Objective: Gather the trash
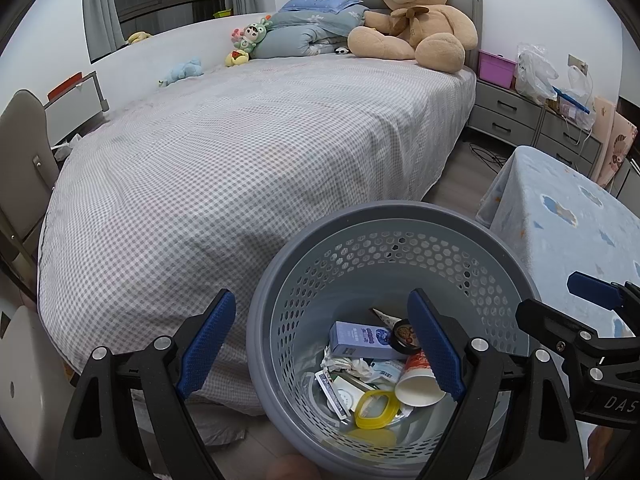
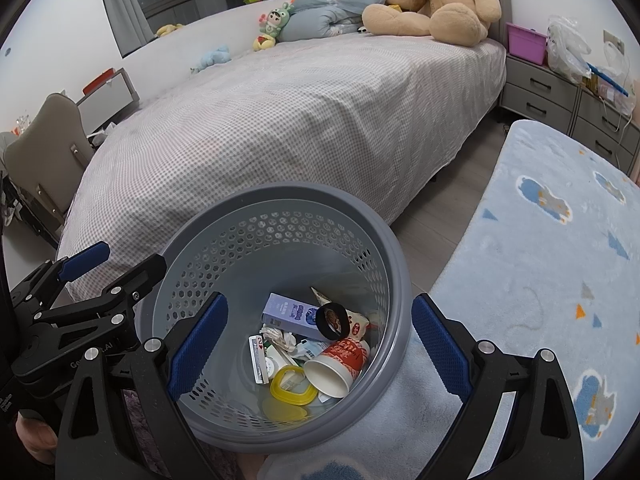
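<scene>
A grey perforated trash basket (image 1: 276, 292) stands between the bed and a blue-covered table; it also shows in the right wrist view (image 2: 372, 236). Inside lie a purple box (image 1: 360, 338), a red paper cup (image 1: 416, 384), a yellow ring lid (image 1: 376, 404), crumpled paper and cards. The same box (image 2: 290, 312), cup (image 2: 336, 368) and yellow lid (image 2: 292, 390) show in the right wrist view. My left gripper (image 1: 320, 348) is open and empty above the basket's left side. My right gripper (image 2: 320, 352) is open and empty above the basket.
A bed with a checked sheet (image 1: 240, 152) fills the left, with a big teddy bear (image 1: 416, 16) and small toys at its head. A blue cloud-patterned table cover (image 2: 540, 260) lies right. Grey drawers (image 1: 508, 116) with bags stand beyond. A chair (image 1: 20, 152) is at far left.
</scene>
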Available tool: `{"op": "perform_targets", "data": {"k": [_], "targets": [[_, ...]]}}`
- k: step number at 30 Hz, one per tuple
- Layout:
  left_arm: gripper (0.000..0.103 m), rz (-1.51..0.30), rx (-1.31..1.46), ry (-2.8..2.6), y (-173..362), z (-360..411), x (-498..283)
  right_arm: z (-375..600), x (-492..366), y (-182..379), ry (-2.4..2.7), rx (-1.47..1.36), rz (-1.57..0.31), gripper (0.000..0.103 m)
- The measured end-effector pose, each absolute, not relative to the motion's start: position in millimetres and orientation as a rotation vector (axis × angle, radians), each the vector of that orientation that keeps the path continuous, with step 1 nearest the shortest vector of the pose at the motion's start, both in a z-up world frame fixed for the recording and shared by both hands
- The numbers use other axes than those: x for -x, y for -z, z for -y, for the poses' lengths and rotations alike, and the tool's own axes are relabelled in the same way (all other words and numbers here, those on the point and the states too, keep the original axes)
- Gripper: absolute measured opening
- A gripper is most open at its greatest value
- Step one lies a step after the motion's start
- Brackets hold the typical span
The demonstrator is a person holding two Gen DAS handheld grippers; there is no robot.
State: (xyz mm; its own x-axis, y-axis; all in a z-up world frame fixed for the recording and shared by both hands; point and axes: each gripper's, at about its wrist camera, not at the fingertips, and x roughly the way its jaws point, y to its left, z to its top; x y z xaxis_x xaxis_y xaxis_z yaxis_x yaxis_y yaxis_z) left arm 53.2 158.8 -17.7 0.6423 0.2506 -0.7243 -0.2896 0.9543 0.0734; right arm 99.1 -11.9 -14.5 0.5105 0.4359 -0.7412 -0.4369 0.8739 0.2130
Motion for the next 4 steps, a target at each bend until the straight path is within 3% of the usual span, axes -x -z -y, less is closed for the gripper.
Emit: {"op": "perform_targets", "data": {"k": [4], "targets": [[0.084, -0.818, 0.05, -0.307, 17.8, -158.5, -53.5, 11.9, -99.1, 14.7, -0.525, 0.001, -0.892, 0.091]]}}
